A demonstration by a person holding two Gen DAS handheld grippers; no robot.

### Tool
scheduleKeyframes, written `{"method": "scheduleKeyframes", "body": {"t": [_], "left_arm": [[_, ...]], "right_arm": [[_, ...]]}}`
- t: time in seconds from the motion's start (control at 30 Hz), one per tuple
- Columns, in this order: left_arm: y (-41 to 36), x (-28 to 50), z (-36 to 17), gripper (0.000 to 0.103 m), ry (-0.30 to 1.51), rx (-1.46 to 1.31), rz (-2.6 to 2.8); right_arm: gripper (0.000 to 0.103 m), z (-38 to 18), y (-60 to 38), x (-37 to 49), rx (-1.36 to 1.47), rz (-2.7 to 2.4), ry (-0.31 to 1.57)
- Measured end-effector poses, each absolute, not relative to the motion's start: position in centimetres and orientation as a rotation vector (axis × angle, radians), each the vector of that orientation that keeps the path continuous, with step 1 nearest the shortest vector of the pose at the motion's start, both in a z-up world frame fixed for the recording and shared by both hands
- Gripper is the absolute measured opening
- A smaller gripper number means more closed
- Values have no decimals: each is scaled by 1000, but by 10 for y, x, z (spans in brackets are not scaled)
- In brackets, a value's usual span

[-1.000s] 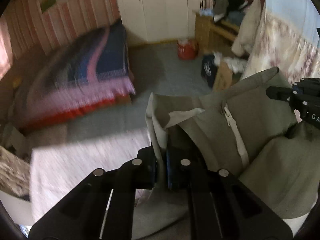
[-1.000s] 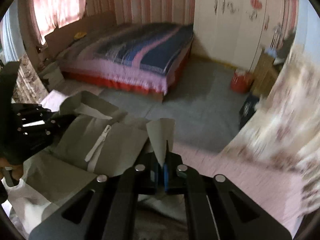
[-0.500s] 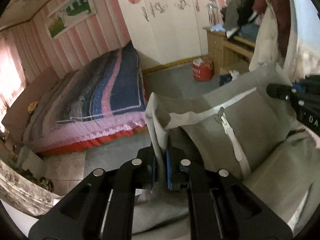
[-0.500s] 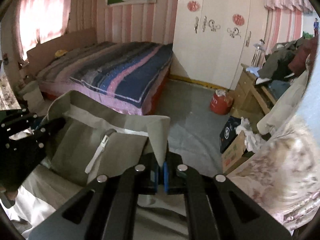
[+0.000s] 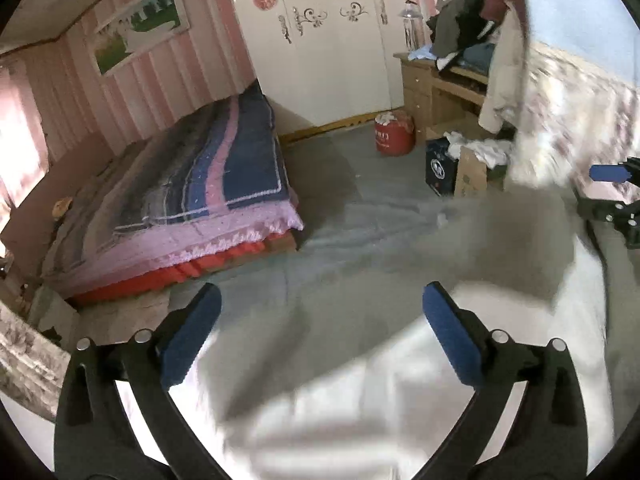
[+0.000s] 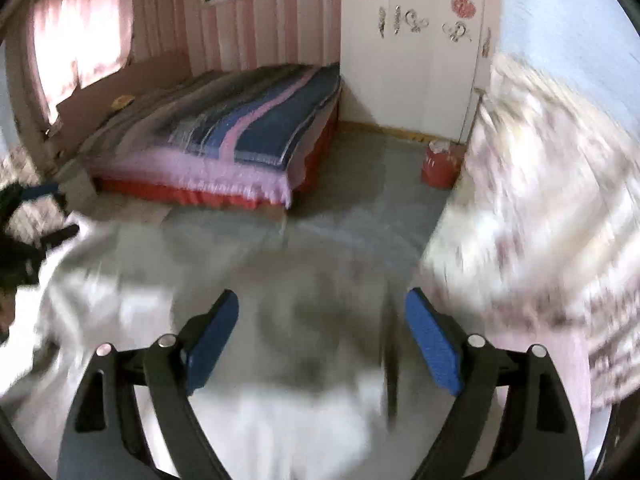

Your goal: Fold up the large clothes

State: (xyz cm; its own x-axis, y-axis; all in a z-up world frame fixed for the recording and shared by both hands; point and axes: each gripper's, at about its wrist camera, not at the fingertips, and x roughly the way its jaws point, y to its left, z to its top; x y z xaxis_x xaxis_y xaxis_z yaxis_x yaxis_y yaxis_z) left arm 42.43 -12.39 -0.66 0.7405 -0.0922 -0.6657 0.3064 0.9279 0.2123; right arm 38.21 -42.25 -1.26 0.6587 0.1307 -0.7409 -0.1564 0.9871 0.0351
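The grey-green zip jacket [image 5: 492,248] with a white lining is loose below and ahead of both grippers, motion-blurred; it also shows in the right wrist view [image 6: 316,336]. My left gripper [image 5: 322,320] is open wide and empty, its blue pads [image 5: 192,340] apart above the cloth. My right gripper [image 6: 322,324] is open wide and empty too. The right gripper's tip shows at the right edge of the left wrist view [image 5: 612,196]; the left gripper shows at the left edge of the right wrist view [image 6: 28,216].
A bed [image 5: 180,208] with a striped blue and pink cover stands ahead on the left. White wardrobe [image 5: 328,40] at the back. A red bucket [image 5: 394,134], boxes and a cluttered wooden desk [image 5: 440,76] stand to the right. A floral cloth [image 6: 540,216] hangs at right.
Both grippers have opened and let go of the jacket's collar corners. The jacket has dropped away from the fingers and is blurred in motion.
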Motion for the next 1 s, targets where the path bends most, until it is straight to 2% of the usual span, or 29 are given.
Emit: {"method": "scheduleKeyframes", "body": {"t": [0.13, 0.3, 0.73, 0.77, 0.83, 0.87, 0.9, 0.93, 0.97, 1.0], "left_arm": [[-104, 361, -29, 100, 736, 224, -246], [-87, 327, -61, 100, 762, 195, -185], [-40, 370, -95, 100, 844, 124, -61], [-40, 374, -98, 100, 850, 114, -60], [-40, 383, -107, 100, 873, 99, -50], [-39, 386, -111, 99, 885, 93, -50], [-39, 388, -114, 92, 893, 84, -54], [-38, 391, -117, 81, 902, 75, -64], [-38, 394, -121, 75, 913, 68, -79], [-37, 396, -123, 63, 915, 67, -81]], "right_arm": [[86, -30, -424, 340, -10, 149, 825], [86, -36, -434, 340, 38, 109, 785], [86, -61, -441, 412, 70, 105, 786], [76, -64, -439, 415, 70, 117, 798], [36, -68, -434, 416, 33, 91, 816], [12, -68, -433, 414, 25, 82, 818], [11, -68, -435, 412, 36, 89, 821], [10, -66, -437, 408, 63, 106, 826], [9, -66, -439, 404, 75, 113, 827], [9, -65, -441, 399, 80, 122, 828]]}}
